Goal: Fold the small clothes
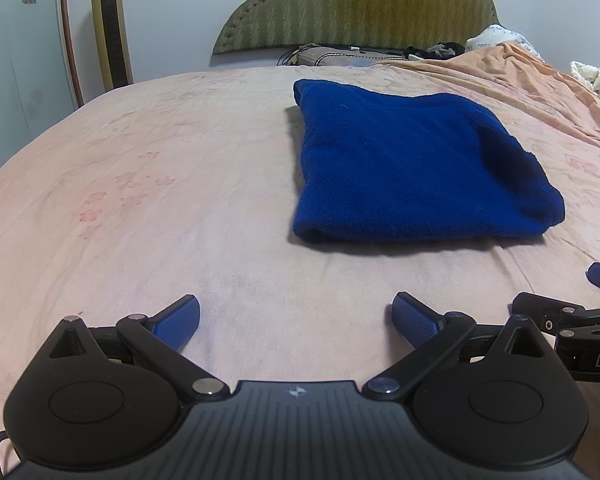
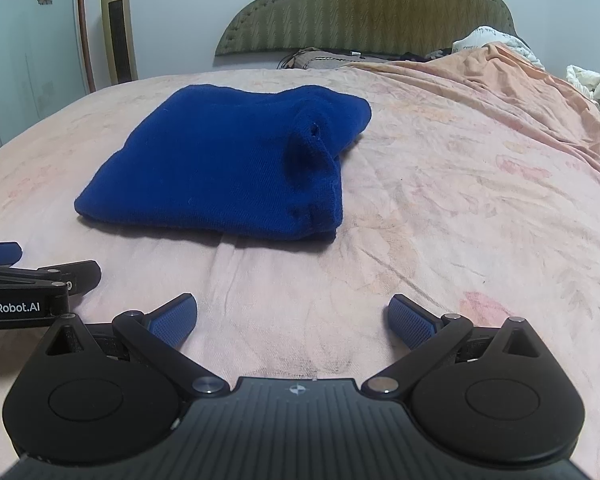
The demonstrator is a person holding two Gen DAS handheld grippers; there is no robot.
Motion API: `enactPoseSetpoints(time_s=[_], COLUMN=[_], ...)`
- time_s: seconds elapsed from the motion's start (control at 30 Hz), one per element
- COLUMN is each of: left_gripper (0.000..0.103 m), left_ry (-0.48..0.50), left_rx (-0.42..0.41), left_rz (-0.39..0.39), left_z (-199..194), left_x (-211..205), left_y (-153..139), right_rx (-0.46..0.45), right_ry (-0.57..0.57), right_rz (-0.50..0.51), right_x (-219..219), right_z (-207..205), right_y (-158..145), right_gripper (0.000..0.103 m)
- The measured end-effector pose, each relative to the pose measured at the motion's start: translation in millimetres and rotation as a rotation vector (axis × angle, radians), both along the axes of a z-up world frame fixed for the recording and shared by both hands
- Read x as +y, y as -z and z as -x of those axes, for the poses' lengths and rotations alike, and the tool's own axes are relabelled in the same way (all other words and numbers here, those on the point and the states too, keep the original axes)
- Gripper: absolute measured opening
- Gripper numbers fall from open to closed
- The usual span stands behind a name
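Right wrist: folded blue garment [image 2: 220, 164].

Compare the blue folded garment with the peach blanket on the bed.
The blue folded garment is dark blue, while the peach blanket is pale orange. The garment is folded into a compact, thick rectangle; the blanket lies loosely rumpled. The garment sits mid-bed, ahead of both open grippers; the blanket is heaped toward the headboard on the right. Both rest on the pink bedsheet.
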State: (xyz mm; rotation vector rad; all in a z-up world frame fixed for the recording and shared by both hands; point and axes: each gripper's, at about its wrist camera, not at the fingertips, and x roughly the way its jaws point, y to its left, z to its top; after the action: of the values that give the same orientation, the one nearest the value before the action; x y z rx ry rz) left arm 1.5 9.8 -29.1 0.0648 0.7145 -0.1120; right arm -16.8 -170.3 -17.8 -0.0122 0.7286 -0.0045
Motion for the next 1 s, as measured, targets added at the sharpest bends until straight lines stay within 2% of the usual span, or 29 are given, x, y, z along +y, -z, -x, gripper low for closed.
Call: enactPoseSetpoints(time_s=[0.23, 0.4, 0.53, 0.7, 1.0], left_gripper=[0.103, 0.103, 0.103, 0.103, 0.103], left_ry=[0.013, 0.033, 0.027, 0.029, 0.019], left_rx=[0.003, 0.045, 0.055, 0.052, 0.051], left_rz=[-0.007, -0.007, 0.012, -0.010, -0.026], left_z=[1, -1, 1, 4, 5], left_x=[0, 2, 4, 1, 1], left_y=[-1, -12, -20, -22, -22], right_rx=[0.000, 0.003, 0.020, 0.019, 0.017], right_ry=[0.007, 0.036, 0.031, 0.010, 0.038], right_rz=[-0.003, -0.059, -0.026, -0.042, -0.040], right_x=[0, -1, 6, 10, 5], right_z=[1, 7, 8, 11, 12], right_y=[-1, -11, -17, -22, -22], right_gripper=[0.103, 0.103, 0.103, 0.103, 0.103])
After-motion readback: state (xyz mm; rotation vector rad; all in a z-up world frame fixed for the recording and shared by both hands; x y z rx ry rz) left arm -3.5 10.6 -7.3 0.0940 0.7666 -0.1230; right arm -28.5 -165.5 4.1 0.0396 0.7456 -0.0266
